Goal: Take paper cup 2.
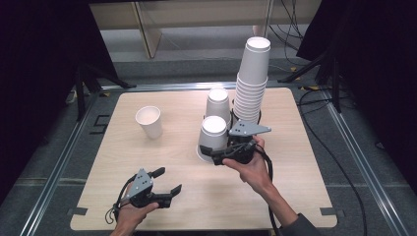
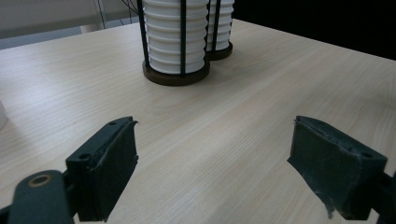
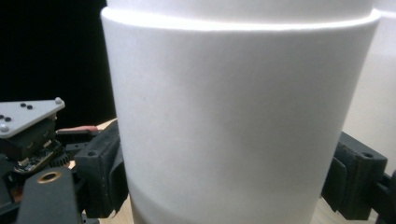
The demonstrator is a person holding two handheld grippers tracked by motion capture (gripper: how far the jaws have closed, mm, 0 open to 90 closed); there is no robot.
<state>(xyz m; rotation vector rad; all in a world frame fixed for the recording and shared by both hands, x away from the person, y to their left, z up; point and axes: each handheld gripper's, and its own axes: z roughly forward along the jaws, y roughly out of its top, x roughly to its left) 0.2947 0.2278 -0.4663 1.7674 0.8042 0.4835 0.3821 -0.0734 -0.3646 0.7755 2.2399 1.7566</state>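
My right gripper (image 1: 216, 156) stands open around the base of the nearer upside-down white paper cup (image 1: 214, 132), which rests on the table. In the right gripper view that cup (image 3: 233, 121) sits between the jaws, and both pads (image 3: 105, 168) lie close beside its wall. A second upside-down cup (image 1: 218, 102) stands just behind it. A tall stack of white cups (image 1: 252, 78) rises at the back right. One upright cup (image 1: 149, 121) stands alone at the left. My left gripper (image 1: 167, 181) hovers open and holds nothing near the front left edge; bare wood lies between its jaws (image 2: 212, 172).
The light wooden table (image 1: 162, 152) has rounded corners and sits on grey floor with metal rails. In the left gripper view two ribbed cup stacks in black wire holders (image 2: 176, 42) (image 2: 219, 28) stand ahead. Cables (image 1: 339, 167) trail on the floor at the right.
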